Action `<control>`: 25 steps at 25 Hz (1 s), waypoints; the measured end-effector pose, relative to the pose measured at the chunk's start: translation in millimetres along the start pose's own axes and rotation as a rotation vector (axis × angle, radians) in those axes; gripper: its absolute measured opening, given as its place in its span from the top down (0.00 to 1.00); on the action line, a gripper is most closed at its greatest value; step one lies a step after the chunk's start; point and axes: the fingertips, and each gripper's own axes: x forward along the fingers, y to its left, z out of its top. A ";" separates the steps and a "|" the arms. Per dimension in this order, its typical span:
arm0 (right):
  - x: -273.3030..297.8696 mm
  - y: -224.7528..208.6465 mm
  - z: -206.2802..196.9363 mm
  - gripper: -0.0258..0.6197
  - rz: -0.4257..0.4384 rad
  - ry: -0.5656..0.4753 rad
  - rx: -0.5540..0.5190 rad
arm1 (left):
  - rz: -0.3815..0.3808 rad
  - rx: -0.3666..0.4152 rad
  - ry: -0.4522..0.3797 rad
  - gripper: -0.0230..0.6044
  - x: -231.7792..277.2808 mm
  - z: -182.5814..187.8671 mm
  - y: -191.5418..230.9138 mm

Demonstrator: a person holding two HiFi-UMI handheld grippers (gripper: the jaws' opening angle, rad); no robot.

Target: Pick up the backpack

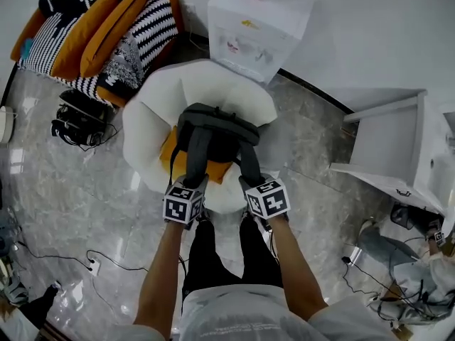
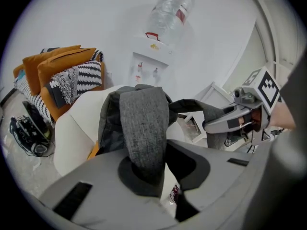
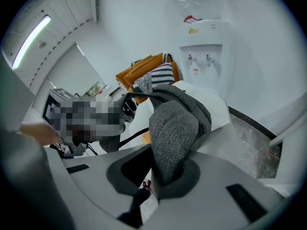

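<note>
A dark grey backpack rests on a white round chair, against an orange cushion. Its two shoulder straps run toward me. My left gripper is shut on the left strap, and my right gripper is shut on the right strap. In the left gripper view the grey woven strap drops between the jaws of the left gripper, with the right gripper off to the side. In the right gripper view the other strap sits pinched in the right gripper.
A white water dispenser stands behind the chair. Orange and striped cushions are piled at the back left, with black gear and cables on the marble floor. A white cabinet is at the right. My legs stand just before the chair.
</note>
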 end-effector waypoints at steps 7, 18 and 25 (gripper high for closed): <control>-11.7 9.0 5.2 0.91 0.014 0.002 -0.023 | 0.023 -0.016 -0.028 0.87 -14.9 9.3 -8.6; -28.8 24.4 10.8 0.91 0.021 0.005 -0.026 | 0.028 -0.027 -0.069 0.87 -43.4 19.4 -18.4; -36.1 24.4 24.1 0.91 0.011 -0.010 -0.033 | 0.049 0.022 -0.078 0.87 -54.4 31.2 -20.8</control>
